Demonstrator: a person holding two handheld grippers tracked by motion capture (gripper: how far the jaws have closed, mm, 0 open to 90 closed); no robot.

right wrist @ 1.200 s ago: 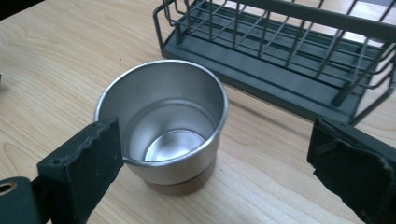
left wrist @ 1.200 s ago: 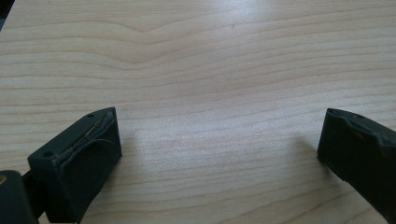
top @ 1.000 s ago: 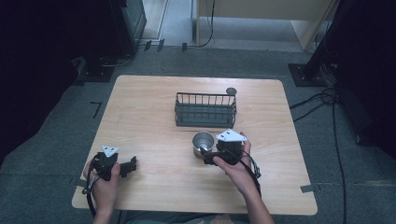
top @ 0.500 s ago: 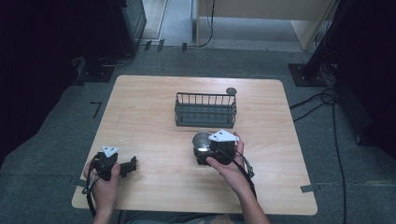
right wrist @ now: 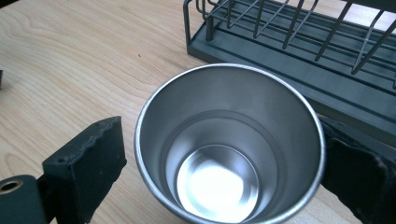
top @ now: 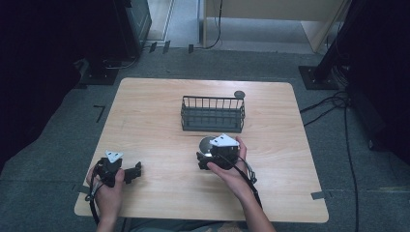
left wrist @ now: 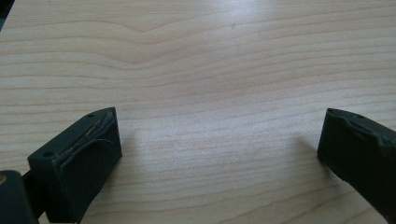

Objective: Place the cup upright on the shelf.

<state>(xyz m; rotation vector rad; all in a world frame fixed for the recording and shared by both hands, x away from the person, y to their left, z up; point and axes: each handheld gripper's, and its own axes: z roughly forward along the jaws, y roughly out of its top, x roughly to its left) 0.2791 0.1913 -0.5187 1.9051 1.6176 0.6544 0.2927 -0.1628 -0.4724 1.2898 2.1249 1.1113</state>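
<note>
Straddling steel cup (right wrist: 229, 149) with right gripper (top: 218, 153), jaws spread either side, not yet clamped; cup upright mid-table, just before wire basket (top: 212, 114). Left gripper (top: 118, 168) open, idle near front-left corner. Grasp and likely basket placement remaining.

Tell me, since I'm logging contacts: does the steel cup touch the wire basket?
Cannot tell. In the right gripper view the cup overlaps the basket's base, hiding any gap.

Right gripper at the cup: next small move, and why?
Probably close the right gripper on the steel cup. The cup stands upright between its open jaws, a small gap showing at the one jaw, close in front of the wire rack. Left gripper sits open over bare table.
</note>
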